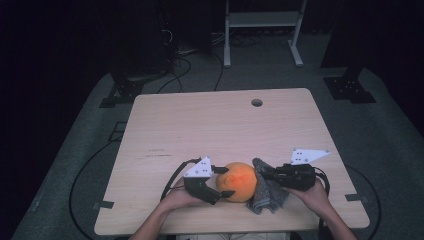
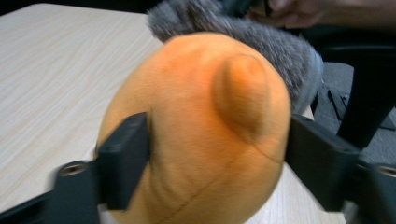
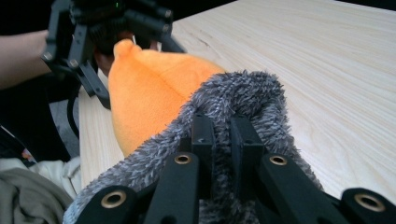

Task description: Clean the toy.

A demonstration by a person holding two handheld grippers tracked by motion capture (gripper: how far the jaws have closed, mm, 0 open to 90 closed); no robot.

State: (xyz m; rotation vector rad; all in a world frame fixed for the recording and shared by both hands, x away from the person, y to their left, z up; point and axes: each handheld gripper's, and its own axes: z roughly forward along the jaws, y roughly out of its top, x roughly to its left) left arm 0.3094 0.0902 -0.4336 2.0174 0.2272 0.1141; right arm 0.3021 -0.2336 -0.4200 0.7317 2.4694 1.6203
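Observation:
An orange plush toy (image 1: 241, 181) lies near the table's front edge, with a rounded nub (image 2: 243, 93) on its side. My left gripper (image 1: 225, 182) has one jaw on each side of it; in the left gripper view (image 2: 215, 135) both pads touch the plush and the fabric creases at one pad. A grey fuzzy cloth (image 1: 267, 195) lies against the toy's right side. My right gripper (image 1: 265, 174) is shut on a fold of this cloth (image 3: 243, 93), which drapes over its jaws (image 3: 222, 121). Beyond it are the toy (image 3: 154, 79) and the left gripper (image 3: 107, 32).
The light wooden table (image 1: 215, 125) has a round cable hole (image 1: 256, 102) near its far edge. Both forearms come in over the front edge. Cables lie on the grey floor at the left, and a white frame (image 1: 262, 30) stands behind the table.

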